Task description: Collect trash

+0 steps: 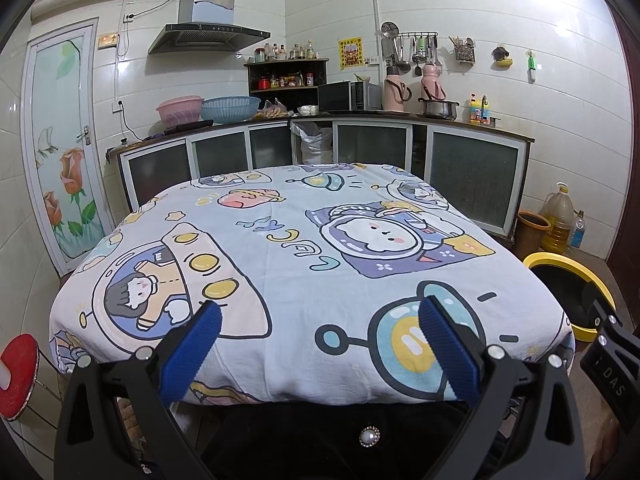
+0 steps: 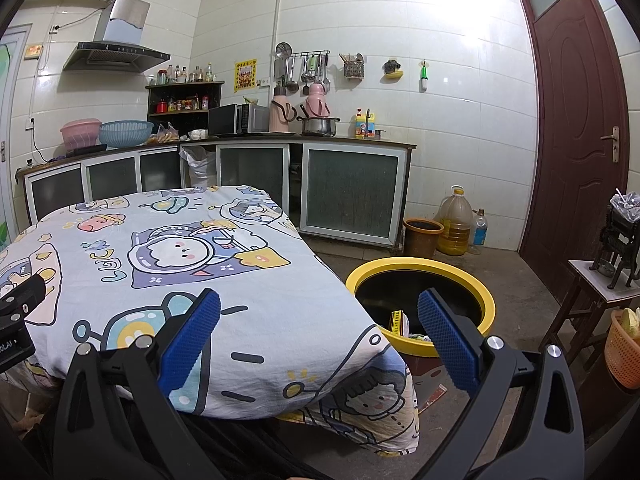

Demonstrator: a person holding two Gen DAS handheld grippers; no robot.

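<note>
Oddly, no loose trash shows on the cartoon-print tablecloth (image 1: 304, 264); what trash can be seen already lies in the yellow-rimmed bin (image 2: 420, 268) on the floor just beside the table's right corner, a yellow box (image 2: 397, 319) and some crumpled scraps at its near edge. Both the left gripper (image 1: 320, 320) and the right gripper (image 2: 319, 312) hang with jaws spread wide and nothing between them. Judging by the look, such wrappers and a small carton would be light and crushable, best pinched at an edge or across the carton's narrow sides. The bin's floor is dark, its near side cut off by the right blue pad (image 2: 448, 340), so its contents stay unclear.
</note>
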